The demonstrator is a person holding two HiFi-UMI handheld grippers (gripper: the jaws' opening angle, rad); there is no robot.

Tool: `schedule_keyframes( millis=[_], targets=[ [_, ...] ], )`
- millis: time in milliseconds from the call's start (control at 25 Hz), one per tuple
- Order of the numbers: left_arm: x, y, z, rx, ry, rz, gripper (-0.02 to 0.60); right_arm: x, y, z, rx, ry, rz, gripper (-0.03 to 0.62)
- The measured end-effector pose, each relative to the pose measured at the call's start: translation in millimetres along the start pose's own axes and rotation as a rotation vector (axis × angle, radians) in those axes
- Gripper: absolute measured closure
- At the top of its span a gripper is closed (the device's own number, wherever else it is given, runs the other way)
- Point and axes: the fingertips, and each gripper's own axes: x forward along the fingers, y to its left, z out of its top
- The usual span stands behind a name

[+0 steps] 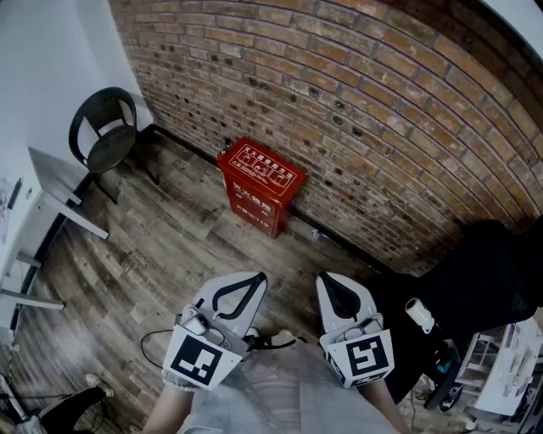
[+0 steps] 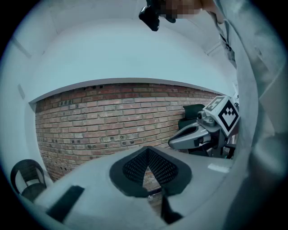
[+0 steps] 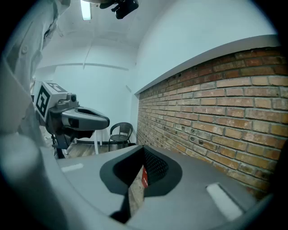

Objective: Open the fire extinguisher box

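Black chair (image 1: 106, 131) stands far left, the left claw (image 1: 261, 277) hangs pinched shut and empty, the red fire extinguisher box (image 1: 259, 182) sits closed on the wooden floor (image 1: 161, 246) against the brick wall (image 1: 356, 102), and the right claw (image 1: 324, 278) is likewise shut, empty.

Cool, even light falls from a ceiling lamp (image 3: 86, 10); fisheye edges bend and corners go dark.
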Motion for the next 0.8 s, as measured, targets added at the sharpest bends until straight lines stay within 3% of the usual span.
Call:
schedule_keyframes(
  millis=[800],
  targets=[
    [-4.1, 1.2, -1.8, 0.001, -0.003, -0.005, 0.583, 1.5, 6.9, -0.9, -0.001, 0.006, 0.001, 0.588]
  ],
)
